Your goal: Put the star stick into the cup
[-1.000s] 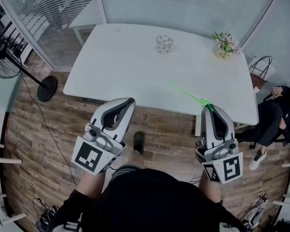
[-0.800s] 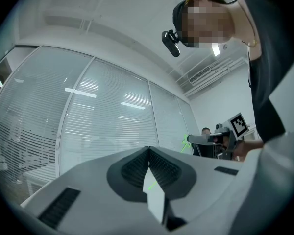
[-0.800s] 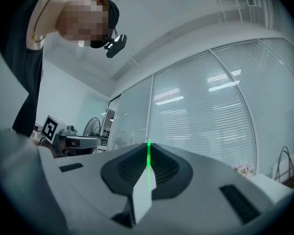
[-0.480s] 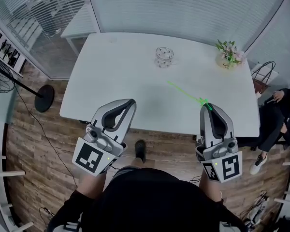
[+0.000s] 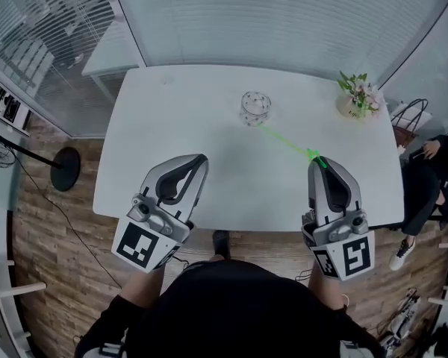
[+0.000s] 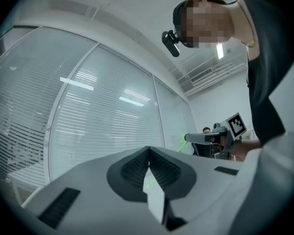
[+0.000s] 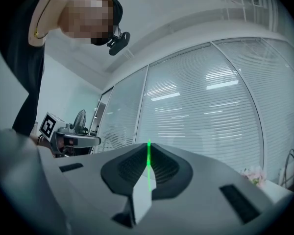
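Observation:
A thin green star stick (image 5: 287, 145) juts from my right gripper (image 5: 319, 162), which is shut on its star end; the stick's far tip reaches the foot of the clear glass cup (image 5: 254, 107). In the right gripper view the star stick (image 7: 148, 165) runs as a green line between the closed jaws. The cup stands upright near the back middle of the white table (image 5: 179, 125). My left gripper (image 5: 201, 157) hovers over the table's front left, jaws shut with nothing between them; the left gripper view shows its pads (image 6: 137, 166) pressed together.
A small pot of flowers (image 5: 356, 95) sits at the table's back right corner. A seated person (image 5: 433, 174) and a bag (image 5: 408, 118) are at the right. A fan stand (image 5: 63, 168) is on the wooden floor at the left. Glass walls with blinds lie behind.
Both grippers have moved forward from over the floor to over the table's near part. The stick's tip has neared the cup. Neither gripper's jaws changed.

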Demonstrator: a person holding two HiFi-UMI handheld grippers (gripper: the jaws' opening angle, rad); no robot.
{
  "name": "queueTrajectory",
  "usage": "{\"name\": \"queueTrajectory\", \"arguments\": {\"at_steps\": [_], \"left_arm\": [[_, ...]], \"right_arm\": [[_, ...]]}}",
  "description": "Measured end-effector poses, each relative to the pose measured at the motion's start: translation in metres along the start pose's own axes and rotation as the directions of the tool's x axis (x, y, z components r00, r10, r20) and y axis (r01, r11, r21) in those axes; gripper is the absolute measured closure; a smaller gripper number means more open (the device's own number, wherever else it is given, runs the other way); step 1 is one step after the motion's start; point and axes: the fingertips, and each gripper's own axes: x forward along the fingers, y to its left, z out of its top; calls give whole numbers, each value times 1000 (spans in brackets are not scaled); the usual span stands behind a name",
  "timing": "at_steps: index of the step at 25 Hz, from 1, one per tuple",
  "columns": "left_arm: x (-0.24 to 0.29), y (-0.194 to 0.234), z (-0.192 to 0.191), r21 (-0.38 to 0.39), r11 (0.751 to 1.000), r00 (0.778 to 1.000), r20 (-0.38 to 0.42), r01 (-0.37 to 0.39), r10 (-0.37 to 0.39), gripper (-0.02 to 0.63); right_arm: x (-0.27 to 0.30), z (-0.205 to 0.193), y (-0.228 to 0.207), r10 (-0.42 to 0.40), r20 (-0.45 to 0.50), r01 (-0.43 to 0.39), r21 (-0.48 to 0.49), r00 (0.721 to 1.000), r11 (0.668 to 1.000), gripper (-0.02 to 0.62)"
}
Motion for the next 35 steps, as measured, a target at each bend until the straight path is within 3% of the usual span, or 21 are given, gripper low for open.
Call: {"name": "queueTrajectory", "arguments": {"at_steps": [8, 14, 24, 35], "left_arm": [[23, 37, -11, -8, 1000, 999, -16, 29, -29, 592], [32, 39, -17, -14, 999, 999, -25, 37, -38, 592], [43, 38, -18, -11, 999, 999, -25, -38, 38, 592], [49, 30, -19, -9, 998, 997, -23, -69, 69, 592]], "right_arm": [[37, -12, -10, -30, -8, 30, -12, 1000, 999, 574], [45, -18, -16, -26, -27, 25, -11, 999, 1000, 574], [56, -26, -31, 42, -42, -42, -13, 998, 999, 574], [59, -32, -39, 78, -43, -80, -24, 996, 997, 574]]}}
